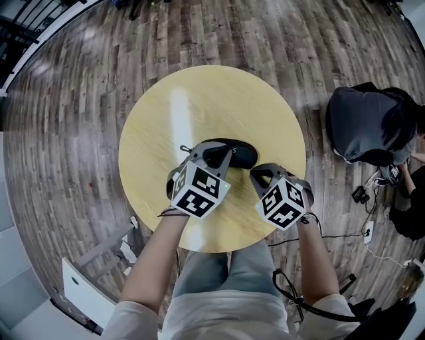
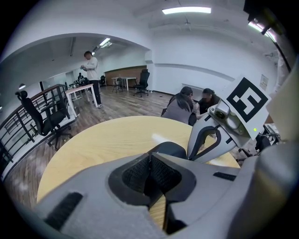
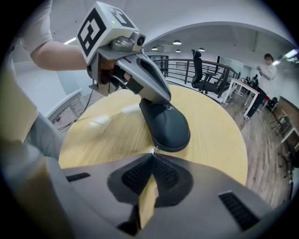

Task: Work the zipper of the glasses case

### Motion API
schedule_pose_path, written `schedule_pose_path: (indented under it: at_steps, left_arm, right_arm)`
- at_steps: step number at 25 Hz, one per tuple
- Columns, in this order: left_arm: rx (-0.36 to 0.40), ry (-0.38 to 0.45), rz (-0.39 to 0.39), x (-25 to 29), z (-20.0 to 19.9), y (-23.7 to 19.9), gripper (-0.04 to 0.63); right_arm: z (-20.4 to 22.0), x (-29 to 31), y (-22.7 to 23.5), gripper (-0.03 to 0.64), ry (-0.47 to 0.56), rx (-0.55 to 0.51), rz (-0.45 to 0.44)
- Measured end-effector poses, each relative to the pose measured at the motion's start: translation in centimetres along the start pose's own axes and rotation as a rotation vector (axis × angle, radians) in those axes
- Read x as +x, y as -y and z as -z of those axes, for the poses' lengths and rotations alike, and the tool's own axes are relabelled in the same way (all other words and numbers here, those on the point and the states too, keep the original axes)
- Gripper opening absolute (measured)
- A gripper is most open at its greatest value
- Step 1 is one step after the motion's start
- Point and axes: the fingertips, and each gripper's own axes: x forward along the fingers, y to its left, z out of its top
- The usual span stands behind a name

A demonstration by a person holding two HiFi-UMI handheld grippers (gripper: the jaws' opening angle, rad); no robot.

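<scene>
Resting on the case (image 3: 168,126) top, left gripper (image 2: 150,156) jaws together and empty, right gripper (image 3: 153,156) closed on the pull (image 3: 154,149), round table (image 1: 199,99) beneath.

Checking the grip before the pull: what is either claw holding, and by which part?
The right claw pinches the glasses case by its zipper pull at the near end. The left claw is shut, only resting on the case's top.

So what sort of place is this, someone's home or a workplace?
Probably a workplace, an open-plan office: a swivel office chair near white desks, ceiling strip lights, and a wide plank floor.
</scene>
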Motion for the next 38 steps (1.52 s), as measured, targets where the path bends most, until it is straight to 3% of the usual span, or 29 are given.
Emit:
schedule_pose_path:
  at_steps: [8,11,13,17,20,23,25,28,33,38]
  left_arm:
    - [-0.016,0.011,0.002,-0.1,0.1,0.0,0.014]
    - [-0.027,0.034,0.007,0.1,0.1,-0.3,0.014]
    - [-0.069,0.075,0.008,0.0,-0.3,-0.6,0.015]
    - [-0.225,0.249,-0.002,-4.4,-3.2,-1.1,0.012]
    - [-0.374,0.425,0.015,-11.8,-5.0,0.8,0.012]
    - [-0.46,0.533,-0.091,-20.1,-5.1,2.1,0.008]
    - [-0.471,0.556,-0.19,-24.1,-4.6,2.5,0.008]
    - [-0.448,0.563,-0.291,-28.1,-3.4,3.2,0.007]
    - [-0.47,0.589,-0.306,-31.4,-3.5,3.2,0.007]
    - [-0.396,0.611,-0.358,-33.7,-3.3,1.9,0.006]
  right_arm:
    - [0.6,-0.2,0.3,0.002,0.04,0.092,0.041]
    - [1.6,-1.2,1.0,0.002,0.066,0.153,0.102]
    - [1.4,-2.7,1.6,0.002,0.138,0.205,0.168]
    - [-2.4,-7.8,0.8,0.002,0.339,0.297,0.257]
    - [-5.8,-11.5,-1.0,0.002,0.436,0.33,0.256]
    - [-9.5,-15.0,-2.3,0.002,0.5,0.393,0.261]
    - [-12.3,-17.2,-2.9,0.002,0.553,0.461,0.259]
    - [-16.5,-19.1,-5.1,0.002,0.627,0.549,0.182]
    - [-20.3,-20.9,-7.4,0.002,0.693,0.569,0.135]
    - [-22.2,-20.4,-9.3,0.002,0.702,0.542,0.106]
